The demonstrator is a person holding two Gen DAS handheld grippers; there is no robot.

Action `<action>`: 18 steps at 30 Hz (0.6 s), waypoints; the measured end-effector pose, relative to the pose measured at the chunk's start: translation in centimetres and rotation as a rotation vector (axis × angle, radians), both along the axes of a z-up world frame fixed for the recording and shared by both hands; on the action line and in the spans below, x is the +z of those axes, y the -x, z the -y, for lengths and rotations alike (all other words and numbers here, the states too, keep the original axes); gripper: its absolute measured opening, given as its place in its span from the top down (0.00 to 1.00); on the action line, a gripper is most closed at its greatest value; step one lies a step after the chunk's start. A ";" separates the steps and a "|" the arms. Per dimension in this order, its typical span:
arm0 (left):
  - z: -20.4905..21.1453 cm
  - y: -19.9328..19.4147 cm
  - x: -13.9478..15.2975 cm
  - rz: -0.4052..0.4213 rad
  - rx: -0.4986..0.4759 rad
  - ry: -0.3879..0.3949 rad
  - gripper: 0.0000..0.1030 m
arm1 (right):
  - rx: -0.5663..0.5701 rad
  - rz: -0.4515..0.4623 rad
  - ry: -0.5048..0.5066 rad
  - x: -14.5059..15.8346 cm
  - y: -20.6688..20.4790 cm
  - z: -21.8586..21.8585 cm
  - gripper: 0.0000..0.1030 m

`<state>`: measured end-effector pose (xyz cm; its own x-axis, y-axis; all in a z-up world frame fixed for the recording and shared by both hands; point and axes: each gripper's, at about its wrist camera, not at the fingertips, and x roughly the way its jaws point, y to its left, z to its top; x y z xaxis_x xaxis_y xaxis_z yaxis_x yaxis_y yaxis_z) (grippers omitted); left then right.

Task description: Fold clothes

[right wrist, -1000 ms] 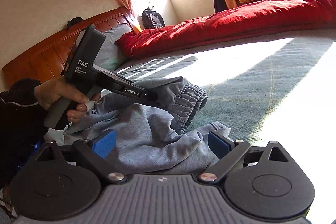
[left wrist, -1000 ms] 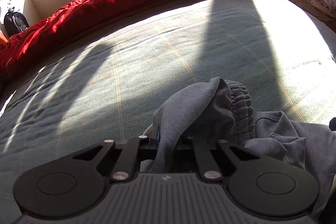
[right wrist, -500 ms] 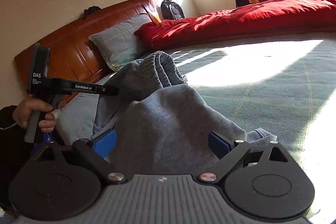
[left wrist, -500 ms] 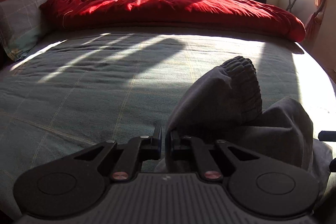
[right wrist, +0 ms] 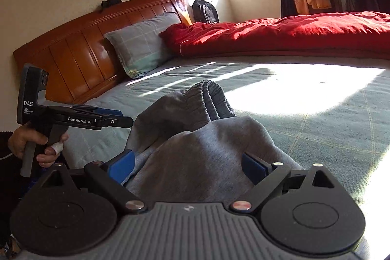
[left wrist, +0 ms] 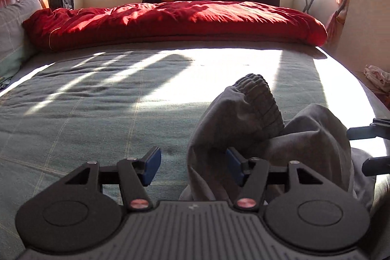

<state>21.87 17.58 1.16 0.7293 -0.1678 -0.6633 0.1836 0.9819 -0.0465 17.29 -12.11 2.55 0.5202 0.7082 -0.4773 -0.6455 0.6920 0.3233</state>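
Grey sweatpants (right wrist: 209, 155) hump cuff-first toward the red duvet (right wrist: 280, 33) between both grippers' spread, opening jaws.

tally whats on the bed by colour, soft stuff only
red: 1, the duvet along the far side
grey: 2, the sweatpants and the checked pillow against the headboard
total: 3

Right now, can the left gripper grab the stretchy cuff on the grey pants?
Probably yes. The left gripper, jaws opening, has grey cloth between them, and the ribbed cuff sticks up just ahead on the bed, nothing blocking.
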 end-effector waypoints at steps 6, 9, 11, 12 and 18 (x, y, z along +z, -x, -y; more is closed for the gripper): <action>1.7 -4.4 -1.5 -0.005 -0.068 0.016 0.43 | 0.009 -0.013 0.011 -0.2 0.2 -0.4 0.06; 2.4 -5.9 -1.9 -0.020 -0.104 0.033 0.49 | 0.021 -0.007 0.005 0.1 0.2 -0.6 0.06; 2.7 -6.6 -2.2 -0.041 -0.117 0.046 0.87 | 0.031 -0.002 0.001 0.3 0.2 -0.9 0.06; 2.8 -6.6 -2.2 -0.043 -0.109 0.040 0.97 | 0.036 0.004 0.001 0.4 0.1 -1.0 0.06; 1.4 -6.3 -2.3 -0.036 -0.052 0.055 0.97 | 0.063 0.035 -0.036 1.5 -1.7 -2.0 0.06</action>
